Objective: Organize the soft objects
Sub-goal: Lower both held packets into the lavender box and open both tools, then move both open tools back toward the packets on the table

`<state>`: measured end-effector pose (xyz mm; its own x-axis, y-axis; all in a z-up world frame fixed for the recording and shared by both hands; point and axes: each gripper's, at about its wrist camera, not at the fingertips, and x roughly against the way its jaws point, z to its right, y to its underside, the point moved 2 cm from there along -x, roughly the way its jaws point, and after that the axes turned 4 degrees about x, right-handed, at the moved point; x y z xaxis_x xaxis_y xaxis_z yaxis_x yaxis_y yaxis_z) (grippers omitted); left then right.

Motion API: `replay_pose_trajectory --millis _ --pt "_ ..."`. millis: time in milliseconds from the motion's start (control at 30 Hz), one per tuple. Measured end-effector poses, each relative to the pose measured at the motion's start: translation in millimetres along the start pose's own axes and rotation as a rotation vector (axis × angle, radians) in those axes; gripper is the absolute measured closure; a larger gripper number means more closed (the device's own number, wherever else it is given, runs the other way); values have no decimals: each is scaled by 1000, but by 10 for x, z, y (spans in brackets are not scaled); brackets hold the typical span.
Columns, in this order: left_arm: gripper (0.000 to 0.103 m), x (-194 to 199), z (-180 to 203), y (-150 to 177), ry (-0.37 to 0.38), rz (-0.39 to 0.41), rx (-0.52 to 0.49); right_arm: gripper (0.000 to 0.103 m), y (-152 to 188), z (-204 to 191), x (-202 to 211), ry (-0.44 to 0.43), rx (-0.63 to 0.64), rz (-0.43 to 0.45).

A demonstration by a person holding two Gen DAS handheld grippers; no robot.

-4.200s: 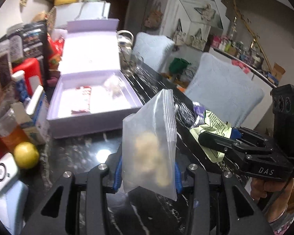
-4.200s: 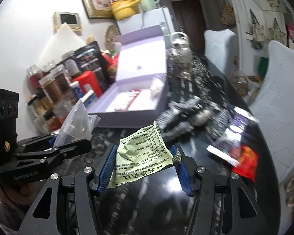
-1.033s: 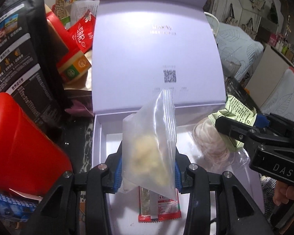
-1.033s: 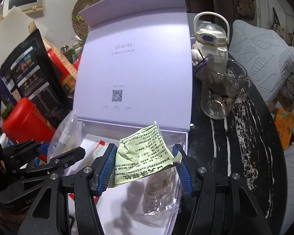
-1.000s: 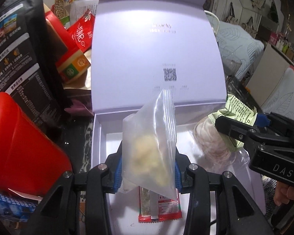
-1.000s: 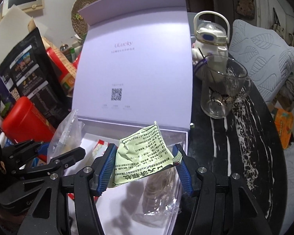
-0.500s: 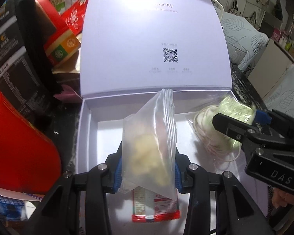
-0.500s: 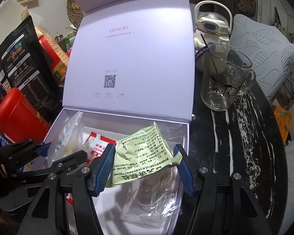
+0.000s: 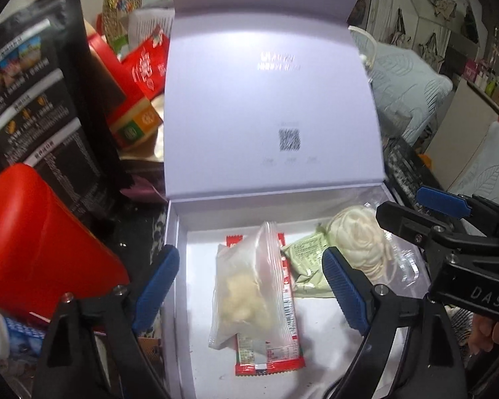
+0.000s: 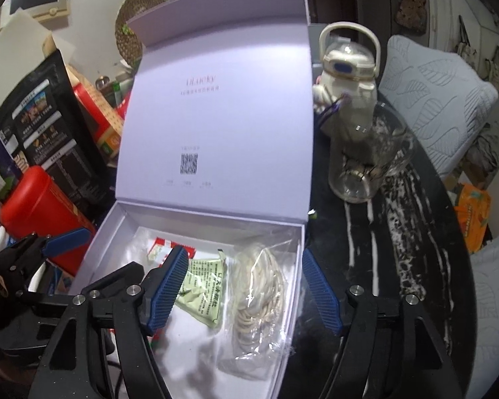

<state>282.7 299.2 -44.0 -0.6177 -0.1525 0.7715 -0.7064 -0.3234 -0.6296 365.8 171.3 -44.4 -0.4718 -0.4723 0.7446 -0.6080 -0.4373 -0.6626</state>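
Left gripper (image 9: 251,282) jaws opening, nothing gripped; clear zip bag with pale lumps (image 9: 246,286) lies below on red snack wrapper (image 9: 271,359) inside open lavender gift box (image 9: 179,299). Right gripper (image 10: 244,287) jaws opening, empty; green printed sachet (image 10: 201,291) rests in box beside clear bag of white noodles (image 10: 259,296). Glass mug (image 10: 366,163) on black marble table (image 10: 399,249).

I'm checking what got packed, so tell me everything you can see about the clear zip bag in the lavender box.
The clear zip bag is thin, see-through plastic with a ribbed zip strip along one edge, holding pale yellowish lumps. It lies flat inside the lavender box, on top of a red snack packet, with a green sachet just beside it. It sits between the left gripper's opening jaws, whose pads stand clear of it.
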Motion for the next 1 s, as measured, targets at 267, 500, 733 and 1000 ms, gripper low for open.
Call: replay_pose_trajectory --millis 267,500,733,1000 --pt "15 454 93 -59 17 136 -16 31 -95 -74 405 -2 18 100" --pt "15 885 122 -95 36 228 -22 31 -143 -170 931 -11 36 225" --pt "15 1331 225 -16 67 310 -48 28 -69 -248 1465 -4 57 337" --pt "15 1808 521 223 141 382 -117 24 309 -222 2143 24 62 429"
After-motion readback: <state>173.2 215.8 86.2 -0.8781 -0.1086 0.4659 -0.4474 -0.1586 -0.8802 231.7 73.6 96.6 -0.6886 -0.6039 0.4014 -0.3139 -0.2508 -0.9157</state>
